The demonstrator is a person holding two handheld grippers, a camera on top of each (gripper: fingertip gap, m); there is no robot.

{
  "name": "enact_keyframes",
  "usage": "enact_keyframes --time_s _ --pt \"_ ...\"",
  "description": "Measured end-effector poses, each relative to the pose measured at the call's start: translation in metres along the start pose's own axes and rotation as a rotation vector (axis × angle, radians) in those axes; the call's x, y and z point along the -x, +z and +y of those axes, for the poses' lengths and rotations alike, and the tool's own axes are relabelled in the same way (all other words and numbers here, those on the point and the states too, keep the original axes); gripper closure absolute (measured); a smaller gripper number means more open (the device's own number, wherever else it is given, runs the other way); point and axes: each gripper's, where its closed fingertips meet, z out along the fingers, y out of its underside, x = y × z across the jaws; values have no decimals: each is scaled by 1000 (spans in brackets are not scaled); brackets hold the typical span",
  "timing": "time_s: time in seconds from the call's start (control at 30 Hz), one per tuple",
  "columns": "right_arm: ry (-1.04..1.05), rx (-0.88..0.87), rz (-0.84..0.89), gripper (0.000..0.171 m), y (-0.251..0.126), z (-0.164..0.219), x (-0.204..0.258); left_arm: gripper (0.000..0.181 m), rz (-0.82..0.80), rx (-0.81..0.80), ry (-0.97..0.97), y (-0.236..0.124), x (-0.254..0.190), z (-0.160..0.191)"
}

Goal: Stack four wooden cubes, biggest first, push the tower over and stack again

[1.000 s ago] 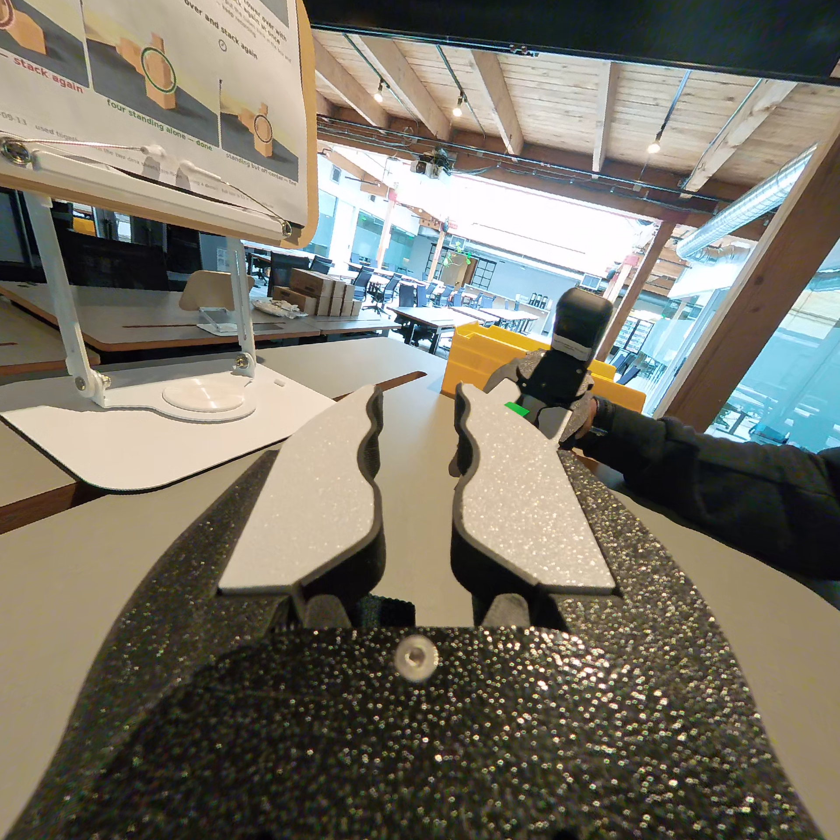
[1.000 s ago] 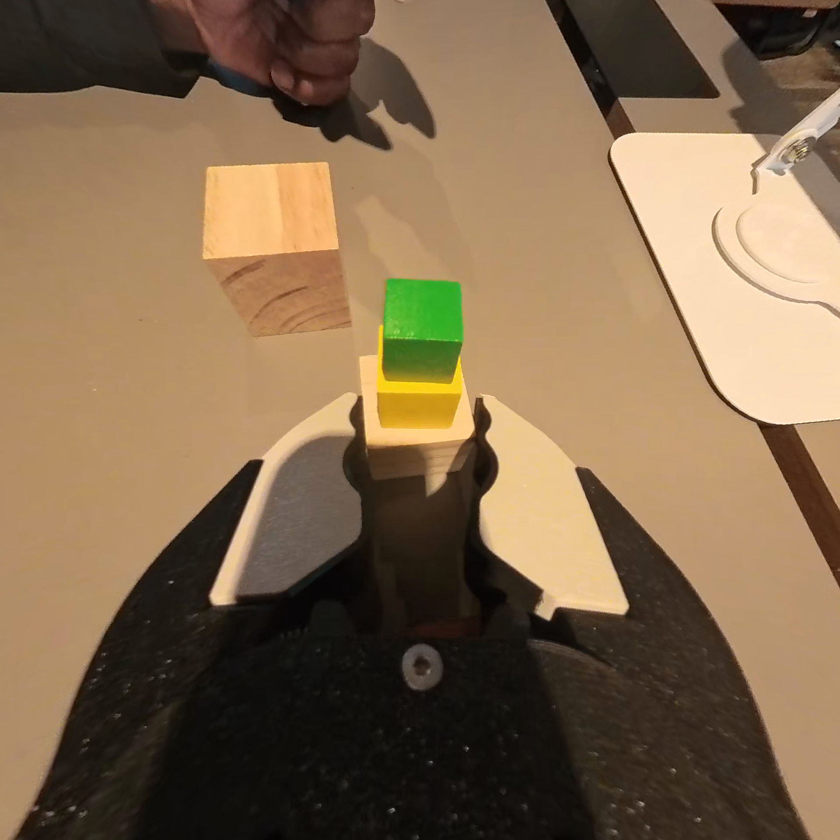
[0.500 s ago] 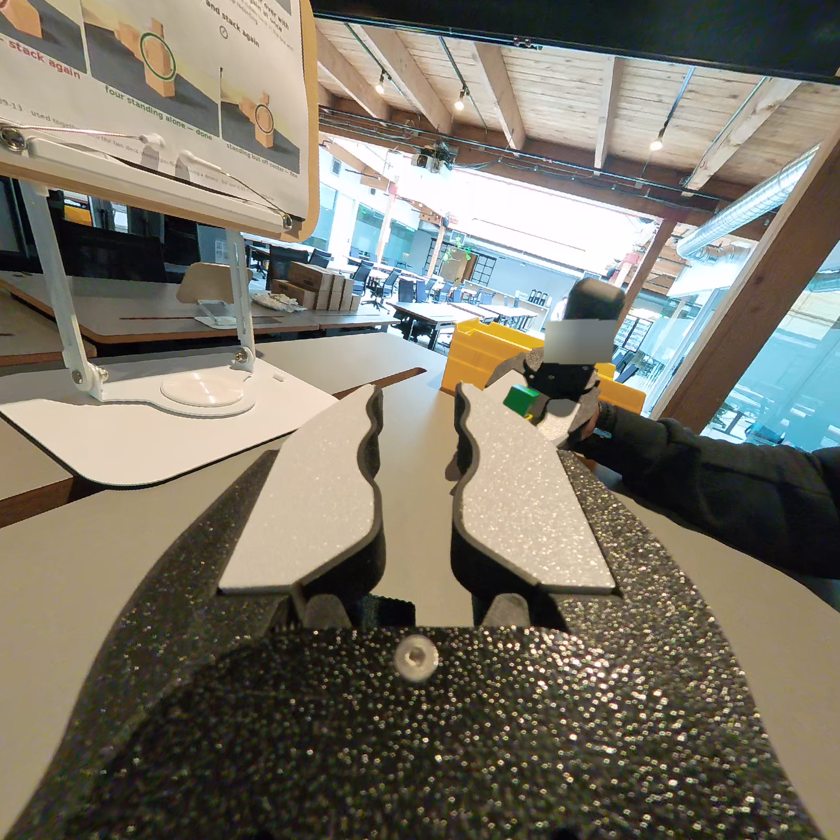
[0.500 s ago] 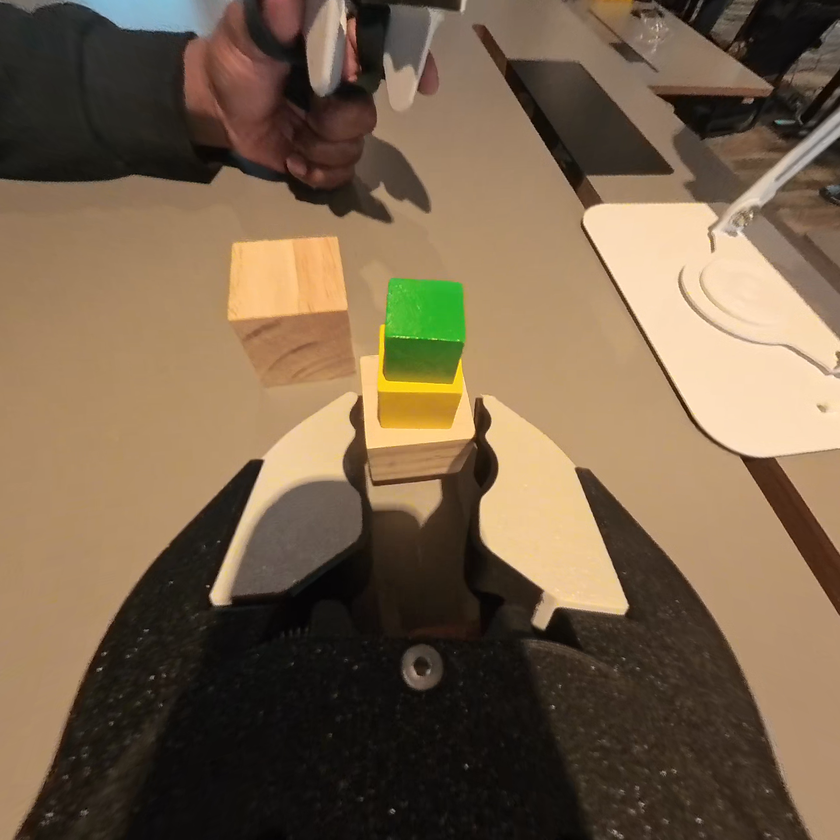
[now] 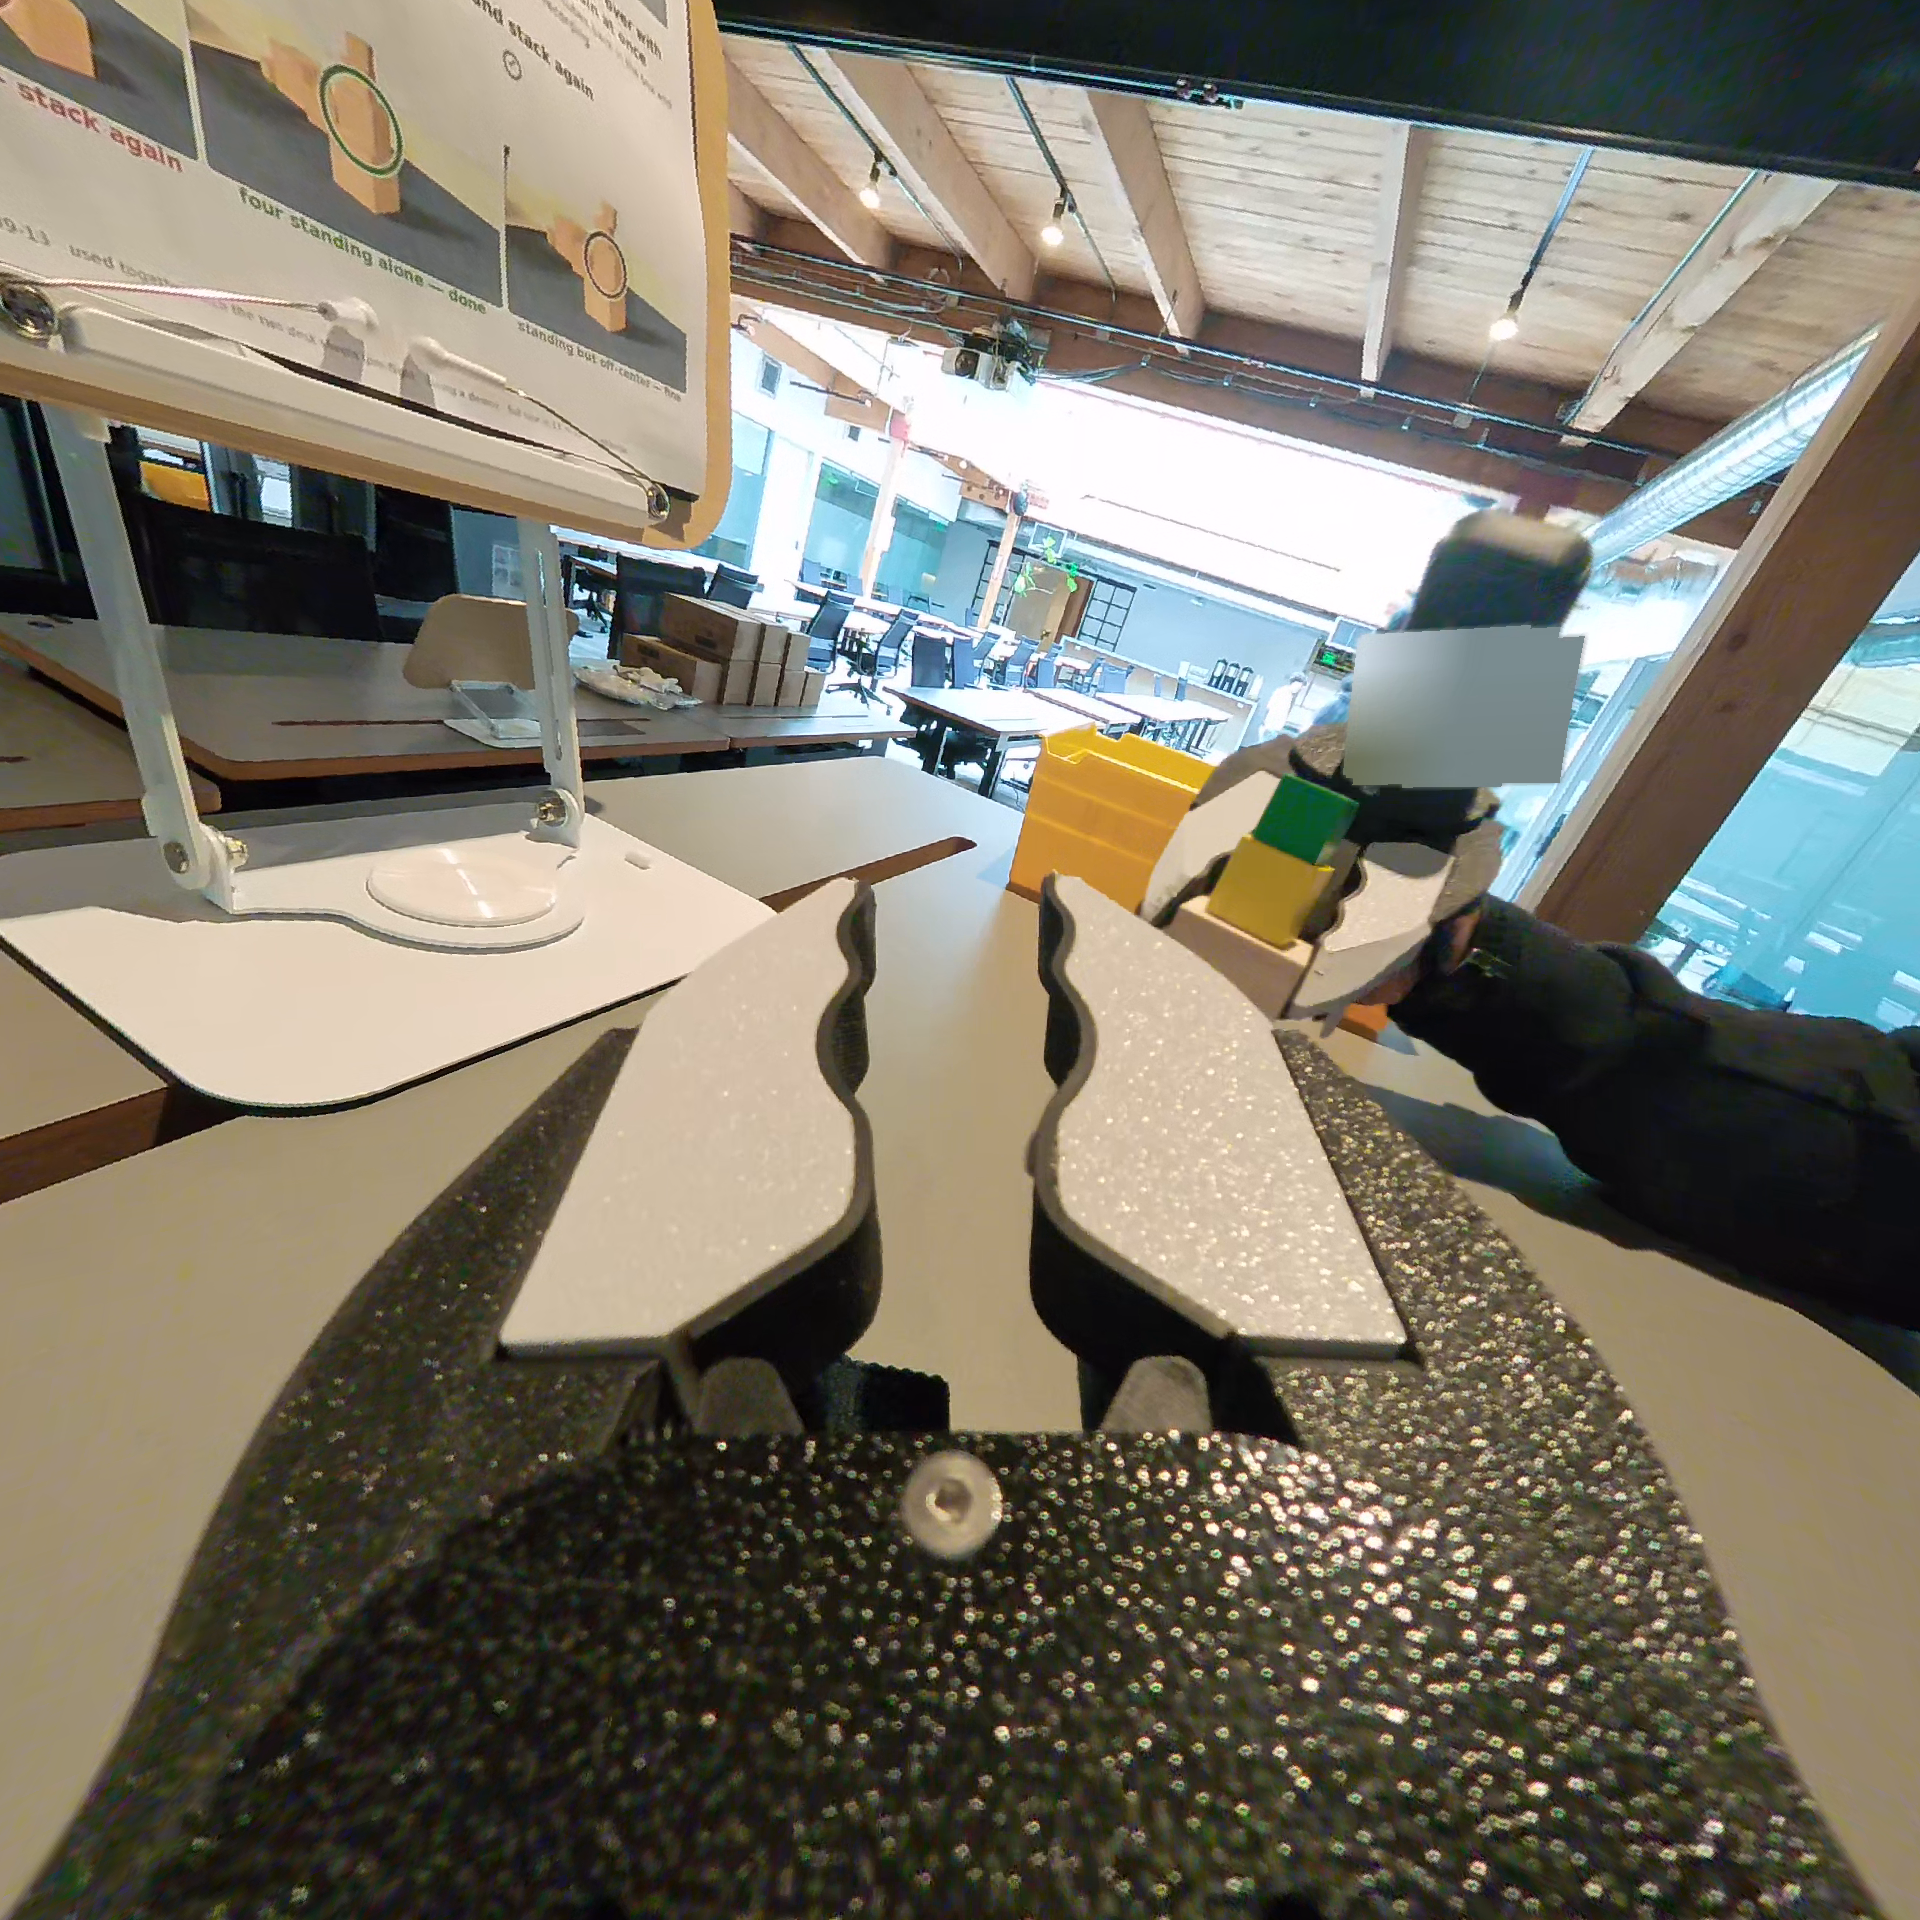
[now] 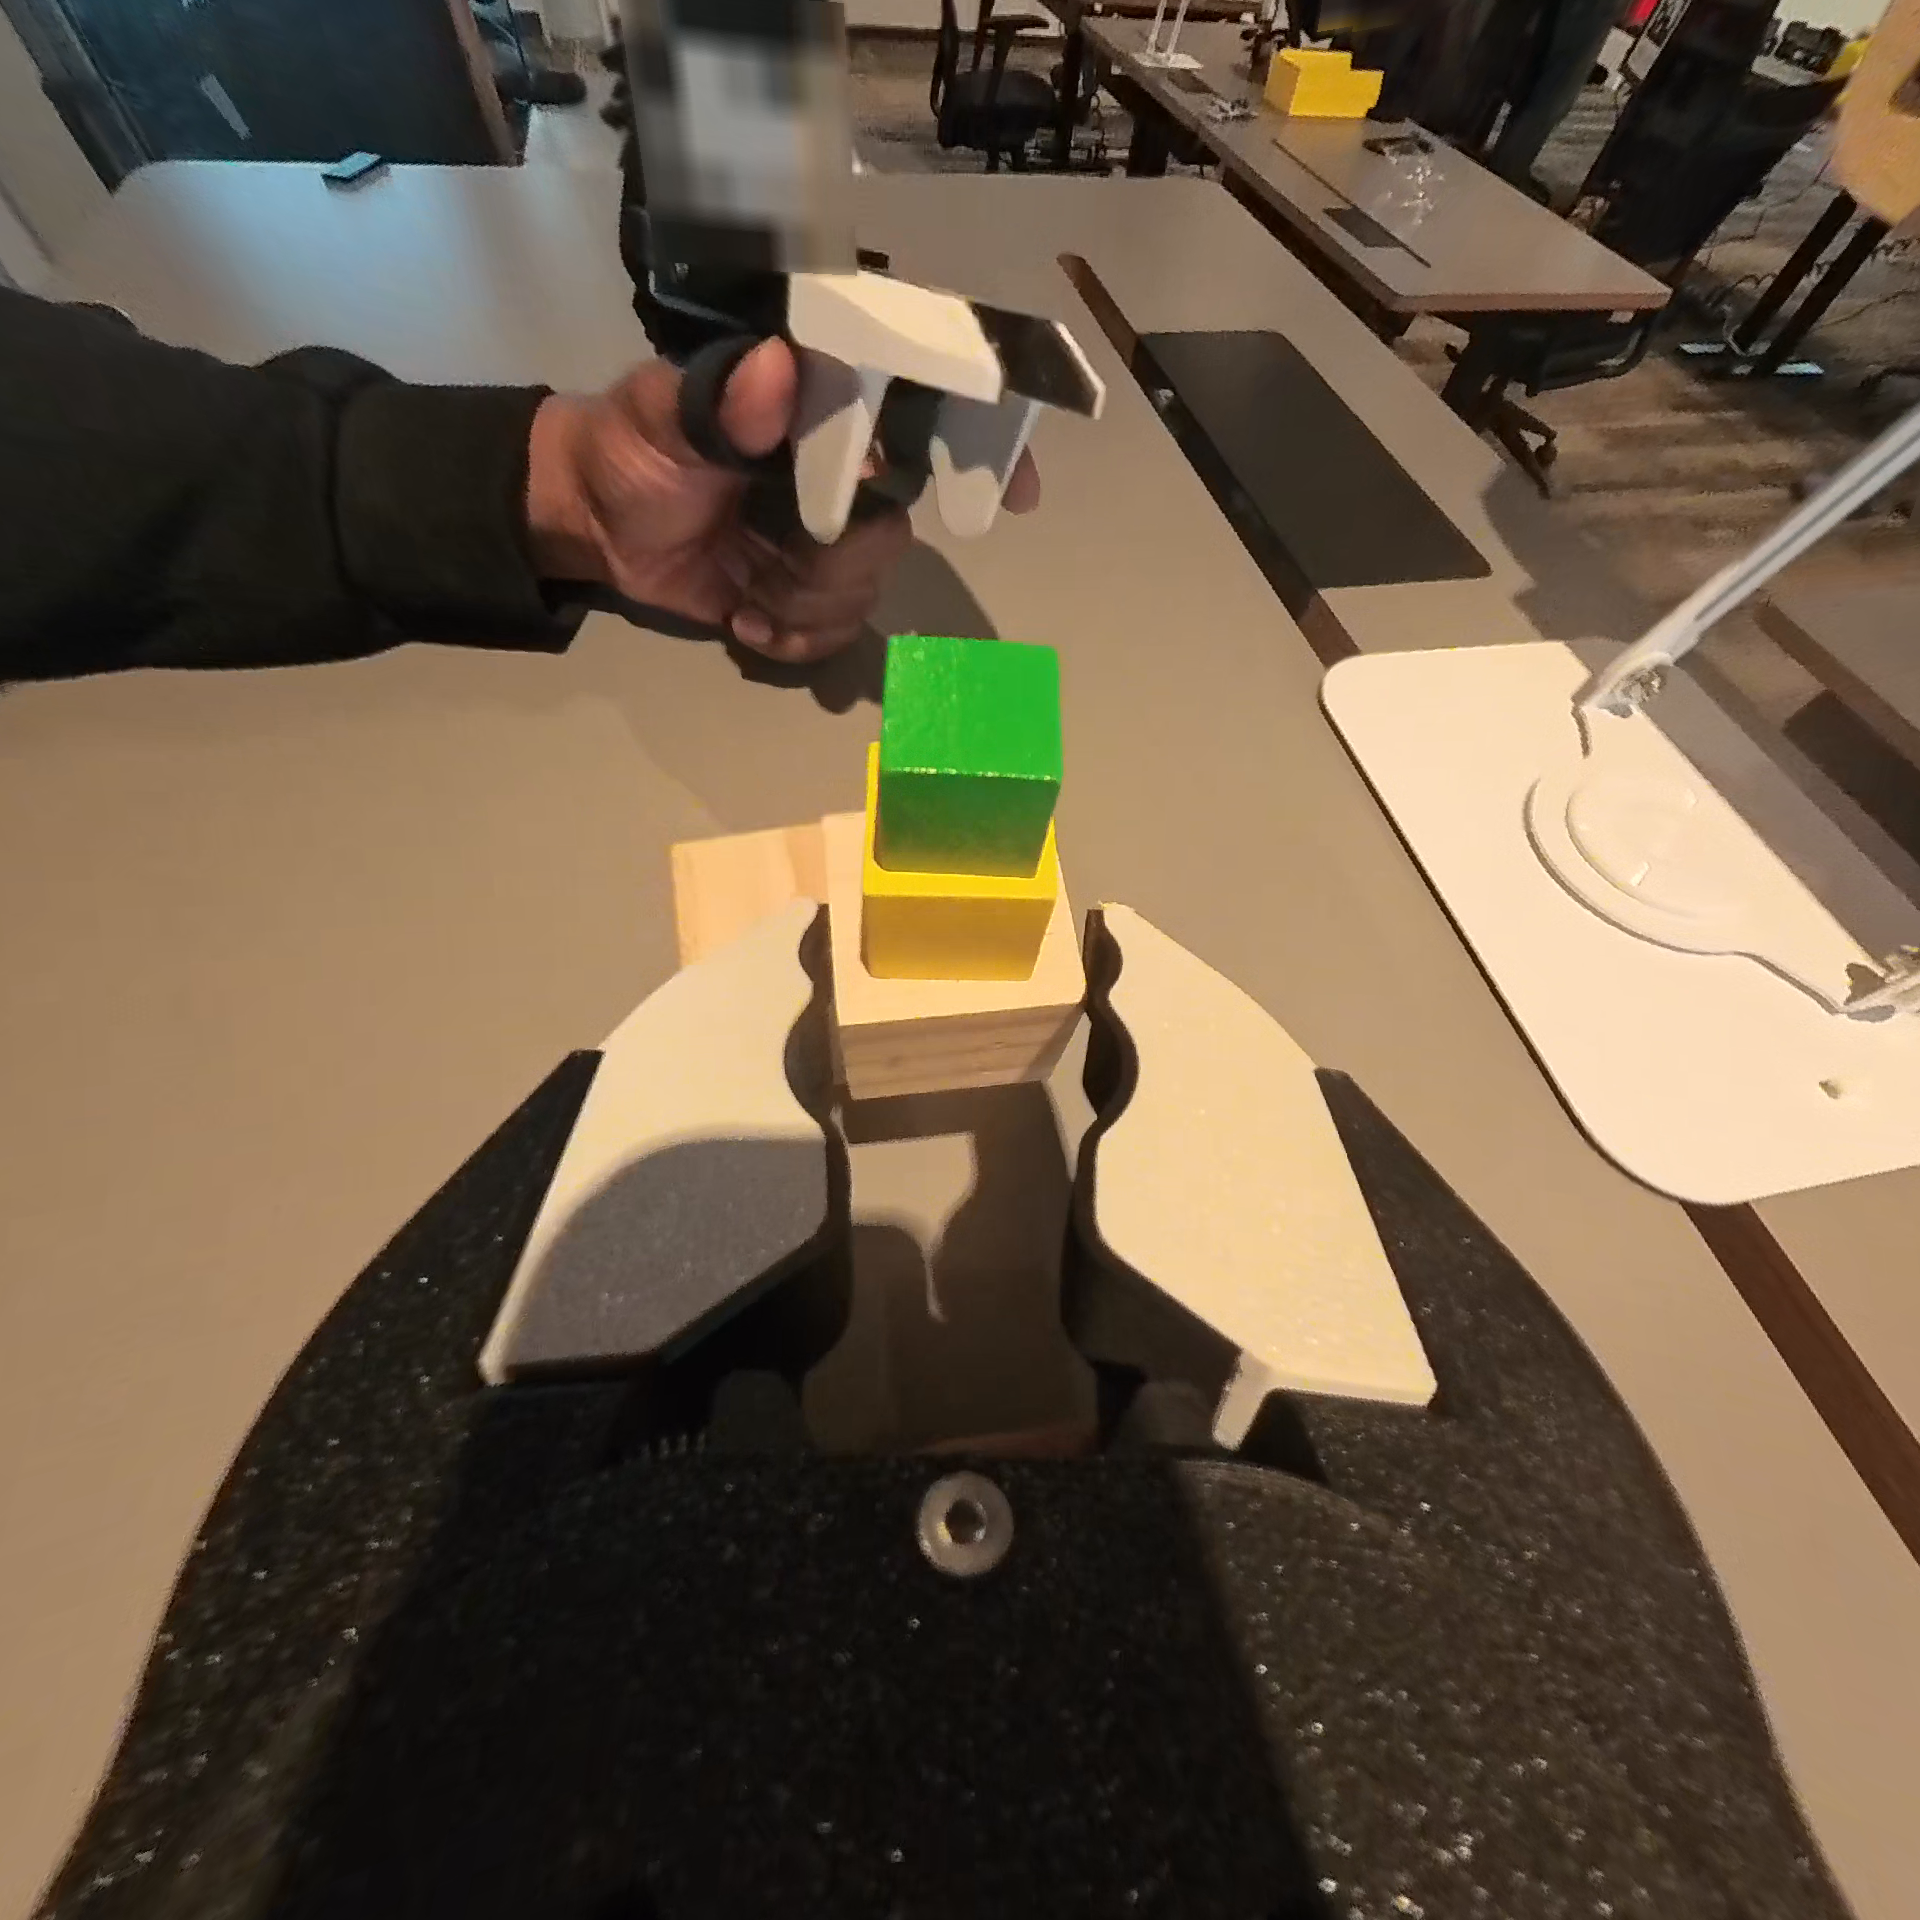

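My right gripper [image 6: 956, 935] is shut on a plain medium wooden cube [image 6: 951, 1029] with a yellow cube [image 6: 951, 925] and a green cube [image 6: 966, 758] stacked on it, held above the table. The big wooden cube [image 6: 732, 883] sits just behind and to the left, mostly hidden by the held stack. My left gripper [image 5: 956, 914] is open and empty above the table. It also shows in the right wrist view [image 6: 904, 488], held in a hand beyond the cubes. The left wrist view shows the right gripper [image 5: 1299, 925] with the green cube [image 5: 1304, 821] on top.
A white stand base [image 6: 1662, 914] lies on the table to the right of the cubes, and it shows in the left wrist view [image 5: 343, 966] with an instruction sheet [image 5: 343, 187] above it. A yellow bin [image 5: 1091, 821] stands beyond the table. A dark sleeve [image 5: 1662, 1122] reaches in from the right. My right fingertips sit around 12 cm from my left ones.
My right gripper has lifted the three-cube stack off the table and carried it toward the big cube, which is now mostly hidden behind it. My left gripper has stayed open and barely moved.
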Motion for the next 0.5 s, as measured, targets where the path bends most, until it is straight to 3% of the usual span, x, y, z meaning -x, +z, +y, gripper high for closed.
enact_keyframes --time_s 0.2,0.5 --pt "-20 -13 -45 125 18 -13 24 152 0 2 -4 0 1 0" --pt "-42 40 -71 125 33 -3 37 152 0 4 -7 0 1 1"
